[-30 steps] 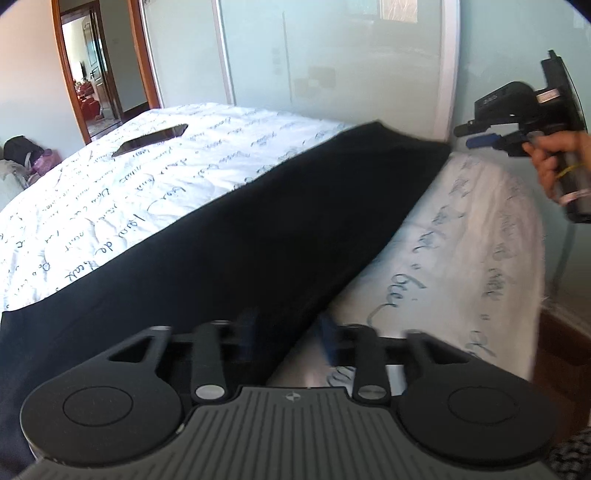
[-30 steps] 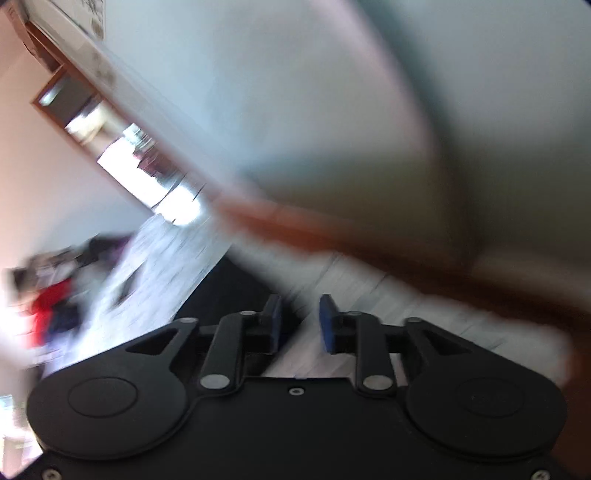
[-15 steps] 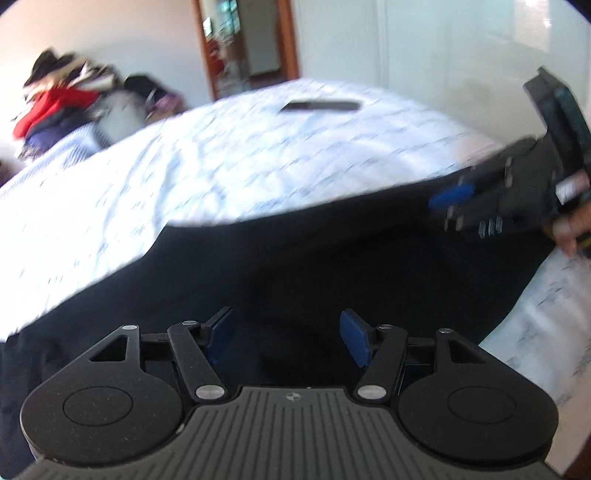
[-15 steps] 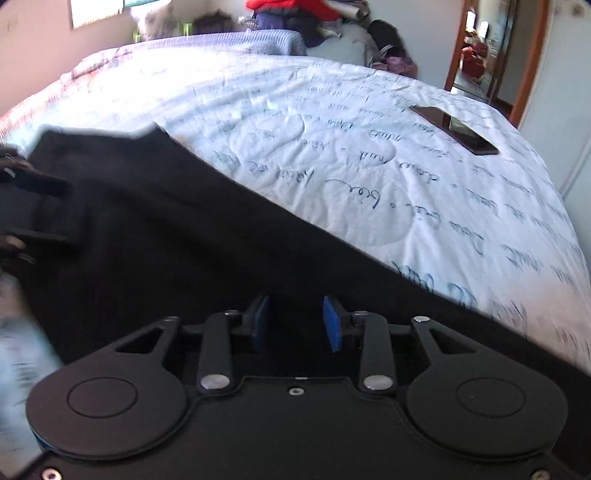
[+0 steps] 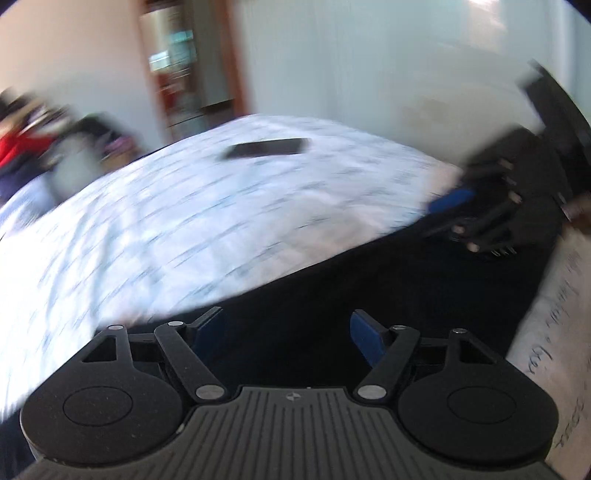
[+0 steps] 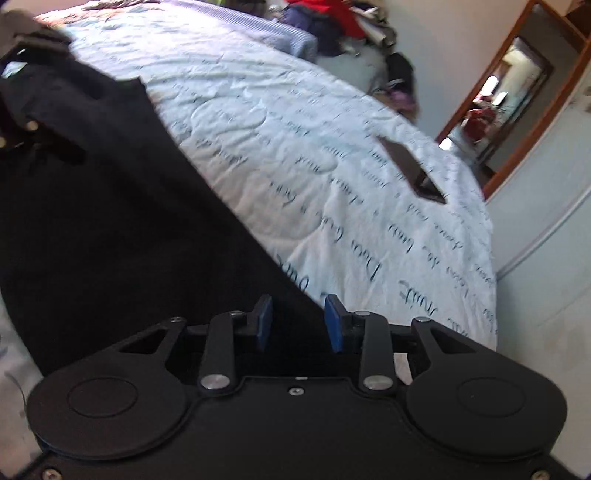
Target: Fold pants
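Note:
Black pants lie flat along the near side of a bed with a white script-print quilt; they also show in the right wrist view. My left gripper is open wide, just above the pants, with nothing between its blue pads. My right gripper is open over the pants' edge near the quilt. The right gripper also shows in the left wrist view at the pants' far end. The left wrist view is blurred.
A dark phone lies on the quilt, also in the right wrist view. A pile of clothes sits beyond the bed. A wooden-framed doorway and pale walls stand behind.
Both views have swung toward the bed. My left gripper has opened wider over the pants. My right gripper has come down over the pants' far end and opened a little.

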Action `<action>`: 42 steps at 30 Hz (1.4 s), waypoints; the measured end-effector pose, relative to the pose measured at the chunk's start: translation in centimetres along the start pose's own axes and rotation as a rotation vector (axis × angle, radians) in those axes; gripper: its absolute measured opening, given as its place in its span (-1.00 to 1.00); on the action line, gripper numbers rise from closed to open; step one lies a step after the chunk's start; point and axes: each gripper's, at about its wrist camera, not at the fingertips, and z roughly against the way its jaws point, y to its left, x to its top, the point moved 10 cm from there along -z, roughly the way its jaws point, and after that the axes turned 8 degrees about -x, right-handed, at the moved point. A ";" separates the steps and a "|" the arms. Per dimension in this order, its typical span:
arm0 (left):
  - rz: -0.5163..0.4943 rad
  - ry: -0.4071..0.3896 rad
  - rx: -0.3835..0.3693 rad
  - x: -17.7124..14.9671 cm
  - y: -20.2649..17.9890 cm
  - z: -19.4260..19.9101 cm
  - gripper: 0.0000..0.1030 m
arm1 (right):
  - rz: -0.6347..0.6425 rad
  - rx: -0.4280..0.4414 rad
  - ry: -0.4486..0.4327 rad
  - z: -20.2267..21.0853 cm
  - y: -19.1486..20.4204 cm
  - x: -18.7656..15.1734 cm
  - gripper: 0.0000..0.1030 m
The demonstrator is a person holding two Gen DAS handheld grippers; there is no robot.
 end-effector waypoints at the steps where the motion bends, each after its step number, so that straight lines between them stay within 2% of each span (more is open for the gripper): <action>1: -0.071 0.029 -0.048 0.2 -0.7 -1.0 0.49 | 0.011 0.039 -0.027 0.3 -0.1 0.3 -0.37; 3: -0.211 0.083 -0.127 0.5 -1.8 -2.6 0.42 | 0.055 0.087 -0.067 0.9 -0.3 0.9 -0.37; 5: -0.321 0.086 -0.173 0.8 -2.3 -3.5 0.40 | 0.088 0.133 -0.063 0.7 -0.3 1.3 -0.37; 7: -0.387 0.079 -0.218 1.3 -2.1 -4.4 0.36 | 0.099 0.142 -0.046 0.1 -0.4 1.5 -0.37; 10: -0.388 0.098 -0.321 2.0 -1.3 -5.8 0.17 | 0.104 0.131 -0.012 -0.1 -0.3 0.9 -0.37; 12: -0.363 0.126 -0.370 2.3 -0.7 -6.8 0.02 | 0.080 0.131 -0.032 0.6 0.1 0.5 -0.34; 14: -0.337 0.181 -0.415 2.0 -0.1 -8.1 -0.22 | 0.038 0.138 -0.054 1.5 0.5 0.0 -0.28; 15: -0.337 0.202 -0.426 1.9 0.0 -8.6 -0.24 | 0.020 0.139 -0.063 2.0 0.7 -0.3 -0.28; 22: -0.384 0.233 -0.465 2.4 0.2 -10.0 -0.23 | -0.042 0.124 -0.078 4.1 1.9 -2.1 -0.27; 23: -0.395 0.236 -0.468 2.4 0.1 -10.1 -0.26 | -0.045 0.122 -0.083 4.4 2.0 -2.2 -0.25; 26: -0.424 0.244 -0.484 2.3 -0.4 -10.1 -0.55 | -0.055 0.112 -0.089 4.7 2.0 -2.4 -0.21; 28: -0.440 0.239 -0.482 2.3 -0.6 -10.0 -0.64 | -0.054 0.105 -0.082 4.4 1.7 -2.5 -0.21; 31: -0.464 0.229 -0.462 2.3 -0.7 -9.8 -0.89 | -0.034 0.095 -0.074 3.6 0.9 -2.5 -0.21; 32: -0.466 0.230 -0.454 2.3 -0.7 -9.8 -0.91 | -0.022 0.095 -0.073 3.3 0.6 -2.4 -0.21; 36: -0.495 0.209 -0.423 2.4 -0.8 -9.5 -0.98 | 0.006 0.113 -0.054 0.9 -0.9 -2.0 -0.21; 39: -0.574 0.187 -0.382 1.6 -1.1 -8.8 -0.99 | 0.021 0.154 -0.043 -0.6 -1.4 -1.5 -0.21; 42: -0.613 0.186 -0.379 0.9 -1.2 -8.4 -1.00 | 0.030 0.207 -0.031 -1.3 -1.5 -1.2 -0.22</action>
